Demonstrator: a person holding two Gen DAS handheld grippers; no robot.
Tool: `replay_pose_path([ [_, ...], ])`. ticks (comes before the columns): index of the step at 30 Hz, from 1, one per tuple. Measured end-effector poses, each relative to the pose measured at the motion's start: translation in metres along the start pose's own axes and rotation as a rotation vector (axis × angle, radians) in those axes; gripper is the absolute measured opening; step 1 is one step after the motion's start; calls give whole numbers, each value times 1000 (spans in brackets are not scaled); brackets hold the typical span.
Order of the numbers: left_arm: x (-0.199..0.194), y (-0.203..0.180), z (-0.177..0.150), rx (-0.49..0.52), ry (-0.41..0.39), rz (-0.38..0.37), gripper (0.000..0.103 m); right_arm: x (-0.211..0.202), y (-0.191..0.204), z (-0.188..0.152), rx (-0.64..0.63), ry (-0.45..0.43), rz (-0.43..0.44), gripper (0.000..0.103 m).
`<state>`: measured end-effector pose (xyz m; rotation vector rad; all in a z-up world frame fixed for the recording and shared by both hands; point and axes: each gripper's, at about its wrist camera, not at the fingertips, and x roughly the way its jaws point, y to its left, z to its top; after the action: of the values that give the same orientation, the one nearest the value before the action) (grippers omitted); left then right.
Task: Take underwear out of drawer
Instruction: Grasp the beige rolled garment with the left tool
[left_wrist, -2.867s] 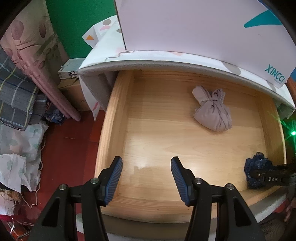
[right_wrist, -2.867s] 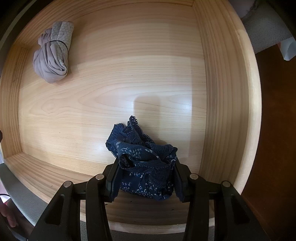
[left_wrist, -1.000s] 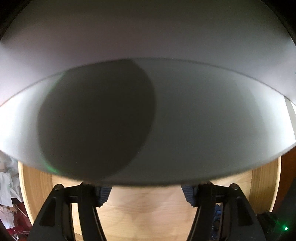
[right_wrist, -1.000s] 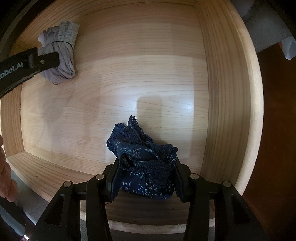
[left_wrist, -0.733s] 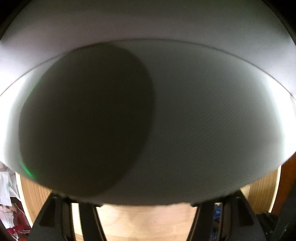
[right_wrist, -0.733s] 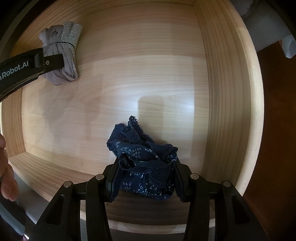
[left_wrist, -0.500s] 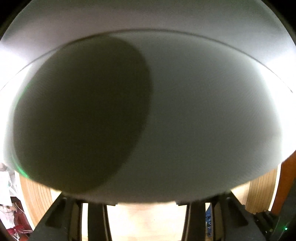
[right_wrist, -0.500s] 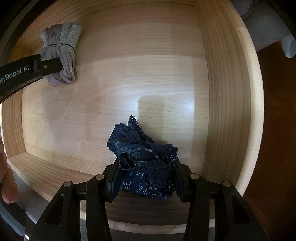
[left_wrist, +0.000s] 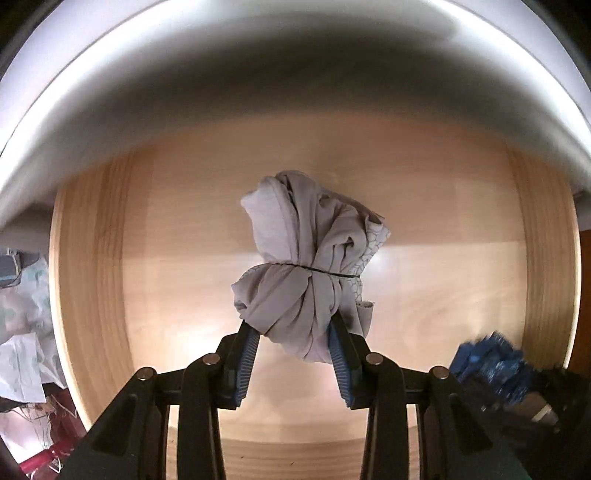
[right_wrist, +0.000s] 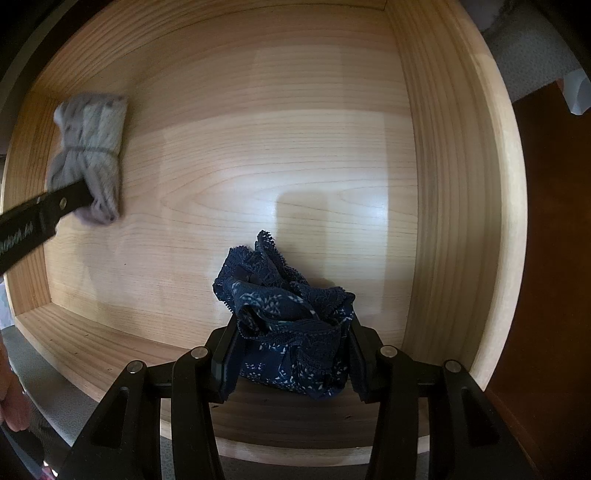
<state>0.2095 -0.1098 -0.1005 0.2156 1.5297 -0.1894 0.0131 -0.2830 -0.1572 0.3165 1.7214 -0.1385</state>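
Inside the open wooden drawer (right_wrist: 443, 184) are two pieces of underwear. A grey bundle (left_wrist: 306, 266), tied round its middle with a thin band, lies near the drawer's back. My left gripper (left_wrist: 291, 332) points down and is shut on the bundle's near end, with the blue pads pressing into the cloth. The right wrist view shows the same grey bundle (right_wrist: 90, 147) blurred at the far left, with a black finger of the left gripper (right_wrist: 37, 218) on it. My right gripper (right_wrist: 291, 332) is shut on the navy lace underwear (right_wrist: 284, 310) near the drawer's front wall.
A white padded ledge (left_wrist: 295, 74) overhangs the back of the drawer. Patterned cloth (left_wrist: 26, 295) is piled on the floor left of the drawer. A person's hand (right_wrist: 11, 406) shows at the lower left edge. Dark red floor (right_wrist: 554, 258) lies to the right.
The left wrist view was filled by the white ledge and now shows the drawer floor. The left jaws have closed on the grey bundle, which has shifted a little. The right gripper has not moved.
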Motion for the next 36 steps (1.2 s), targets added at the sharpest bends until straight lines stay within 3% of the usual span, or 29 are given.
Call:
replay_pose_path([
  [8,-1,7,-37,-36,45,0,37,0,0,0,-2,0,0,44],
  [10,2,-6,-27,-41,56,-1,37,0,0,0,-2,0,0,44],
  [13,2,-3,-37,-54,71,-5,37,0,0,1,-3,1,0,44],
  [20,8,2,-25,-72,129,5,38,0,0,1,-3,1,0,44],
  [28,3,30,-38,-101,130,-86,45,0,0,1,-5,1,-1,43],
  [33,-14,48,-42,-115,92,-144,56,0,0,2,-5,2,-1,43],
  [36,-23,48,-37,-115,67,-146,57,-1,0,2,-5,1,-1,43],
])
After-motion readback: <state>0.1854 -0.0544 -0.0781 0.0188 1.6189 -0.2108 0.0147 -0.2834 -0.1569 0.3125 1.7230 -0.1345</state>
